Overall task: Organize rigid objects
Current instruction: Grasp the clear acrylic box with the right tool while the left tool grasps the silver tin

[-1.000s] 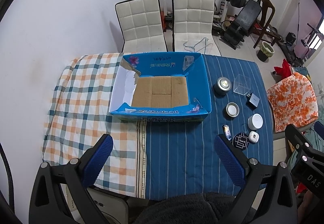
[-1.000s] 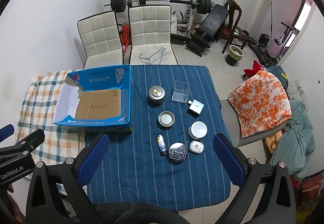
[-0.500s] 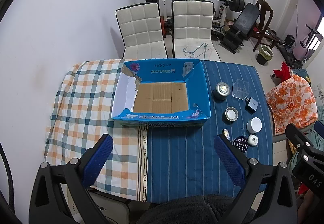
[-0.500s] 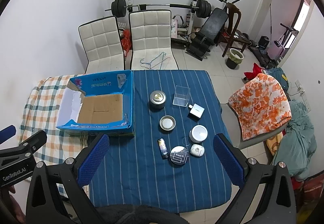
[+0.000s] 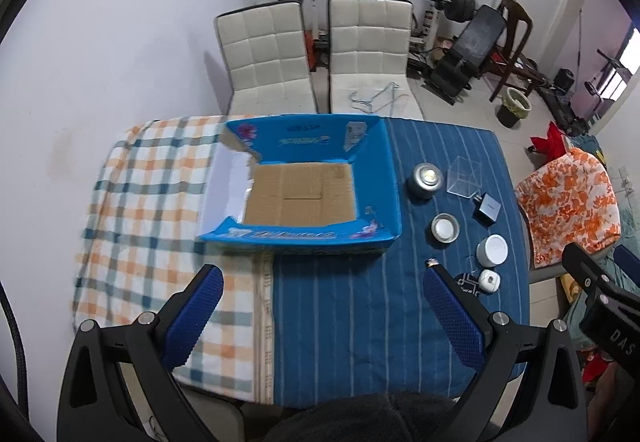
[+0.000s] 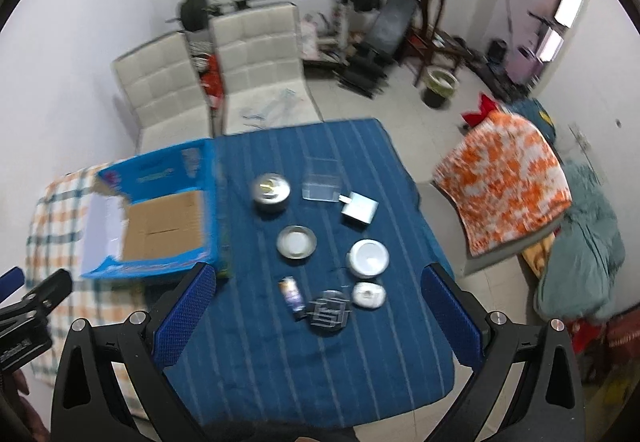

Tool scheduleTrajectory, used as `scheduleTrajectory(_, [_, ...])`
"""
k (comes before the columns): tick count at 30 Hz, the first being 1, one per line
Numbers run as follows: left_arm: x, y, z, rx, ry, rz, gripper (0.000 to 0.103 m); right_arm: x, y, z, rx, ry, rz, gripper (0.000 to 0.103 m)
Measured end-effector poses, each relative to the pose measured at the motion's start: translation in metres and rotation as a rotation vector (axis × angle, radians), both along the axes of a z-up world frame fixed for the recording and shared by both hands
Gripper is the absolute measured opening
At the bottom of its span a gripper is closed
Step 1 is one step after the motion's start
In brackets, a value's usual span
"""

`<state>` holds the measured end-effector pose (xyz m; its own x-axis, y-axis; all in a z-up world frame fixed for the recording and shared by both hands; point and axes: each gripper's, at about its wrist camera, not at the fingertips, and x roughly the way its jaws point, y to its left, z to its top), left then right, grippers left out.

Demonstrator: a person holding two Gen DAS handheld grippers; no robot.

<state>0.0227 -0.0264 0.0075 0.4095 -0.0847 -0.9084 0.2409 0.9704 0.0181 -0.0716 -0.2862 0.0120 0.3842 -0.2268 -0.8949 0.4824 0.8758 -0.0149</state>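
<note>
home gym kind of room, white walls, two white chairs (image 5: 316,54) pushed up at 12 o'clock of a table under a blue striped cloth (image 5: 352,326) and a plaid one (image 5: 148,210). blue cardboard box (image 5: 300,186) sits open in the middle, bare brown bottom, nothing in it. the small stuff is all at its 3 o'clock on the stripes: silver round tin (image 6: 271,192), clear plastic cube (image 6: 321,179), grey charger block (image 6: 359,208), shallow metal dish (image 6: 296,243), white round jar (image 6: 367,258), small white oval case (image 6: 369,295), black patterned disc (image 6: 329,311), little printed tube (image 6: 292,296). right view is pretty blurry. left gripper (image 5: 320,310) and right gripper (image 6: 316,314) both hang above the near edge, blue pads spread wide, holding nothing.
</note>
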Motion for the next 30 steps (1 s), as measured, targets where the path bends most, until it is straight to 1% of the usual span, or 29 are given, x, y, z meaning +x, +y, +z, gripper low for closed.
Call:
scheduleTrajectory(2, [0.011,-0.014,-0.01,-0.003,0.007,-0.016,0.103,0.011,-0.023,-0.019,-0.001,0.027,-0.031,0.103])
scheduleTrajectory(3, [0.02,-0.027,-0.019,-0.011,0.017,-0.034,0.103,0.022,-0.042,-0.036,0.008,0.059,-0.057,0.103])
scheduleTrajectory(5, [0.032,-0.043,-0.032,-0.015,0.037,-0.056,0.103,0.039,-0.069,-0.062,0.039,0.096,-0.091,0.103])
scheduleTrajectory(6, [0.04,-0.054,-0.04,-0.024,0.05,-0.07,0.103,0.052,-0.087,-0.082,0.076,0.127,-0.118,0.103])
scheduleTrajectory(7, [0.052,-0.069,-0.052,-0.025,0.061,-0.081,0.103,0.063,-0.098,-0.095,0.117,0.136,-0.122,0.103])
scheduleTrajectory(8, [0.058,-0.075,-0.058,-0.021,0.065,-0.084,0.103,0.073,-0.109,-0.108,0.146,0.149,-0.129,0.103])
scheduleTrajectory(9, [0.07,-0.091,-0.071,-0.01,0.074,-0.094,0.103,0.091,-0.122,-0.13,0.179,0.176,-0.138,0.103])
scheduleTrajectory(12, [0.095,-0.123,-0.099,0.01,0.114,-0.12,0.103,0.134,-0.143,-0.174,0.26,0.203,-0.129,0.103])
scheduleTrajectory(13, [0.109,-0.139,-0.115,0.018,0.136,-0.129,0.103,0.145,-0.146,-0.187,0.272,0.212,-0.132,0.103])
scheduleTrajectory(15, [0.125,-0.159,-0.134,0.033,0.154,-0.138,0.103,0.174,-0.154,-0.217,0.292,0.231,-0.122,0.103])
scheduleTrajectory(17, [0.142,-0.174,-0.155,0.067,0.178,-0.13,0.103,0.198,-0.158,-0.239,0.288,0.257,-0.115,0.103])
scheduleTrajectory(19, [0.154,-0.182,-0.17,0.077,0.189,-0.103,0.103,0.223,-0.161,-0.268,0.323,0.297,-0.113,0.103])
scheduleTrajectory(20, [0.161,-0.184,-0.177,0.085,0.195,-0.091,0.103,0.23,-0.162,-0.277,0.335,0.311,-0.116,0.102])
scheduleTrajectory(21, [0.166,-0.186,-0.183,0.094,0.204,-0.079,0.103,0.241,-0.163,-0.291,0.36,0.331,-0.121,0.101])
scheduleTrajectory(23, [0.176,-0.187,-0.195,0.113,0.22,-0.054,0.103,0.253,-0.163,-0.307,0.383,0.356,-0.121,0.098])
scheduleTrajectory(24, [0.18,-0.189,-0.2,0.121,0.224,-0.044,0.103,0.258,-0.161,-0.316,0.38,0.377,-0.122,0.092])
scheduleTrajectory(25, [0.185,-0.19,-0.207,0.13,0.231,-0.038,0.103,0.263,-0.159,-0.323,0.386,0.394,-0.116,0.083])
scheduleTrajectory(26, [0.189,-0.192,-0.211,0.138,0.235,-0.033,0.103,0.266,-0.157,-0.328,0.402,0.403,-0.102,0.078])
scheduleTrajectory(27, [0.192,-0.193,-0.215,0.146,0.238,-0.028,0.103,0.272,-0.155,-0.334,0.425,0.416,-0.083,0.07])
scheduleTrajectory(30, [0.201,-0.198,-0.223,0.171,0.241,-0.02,0.103,0.277,-0.157,-0.328,0.39,0.421,-0.05,0.069])
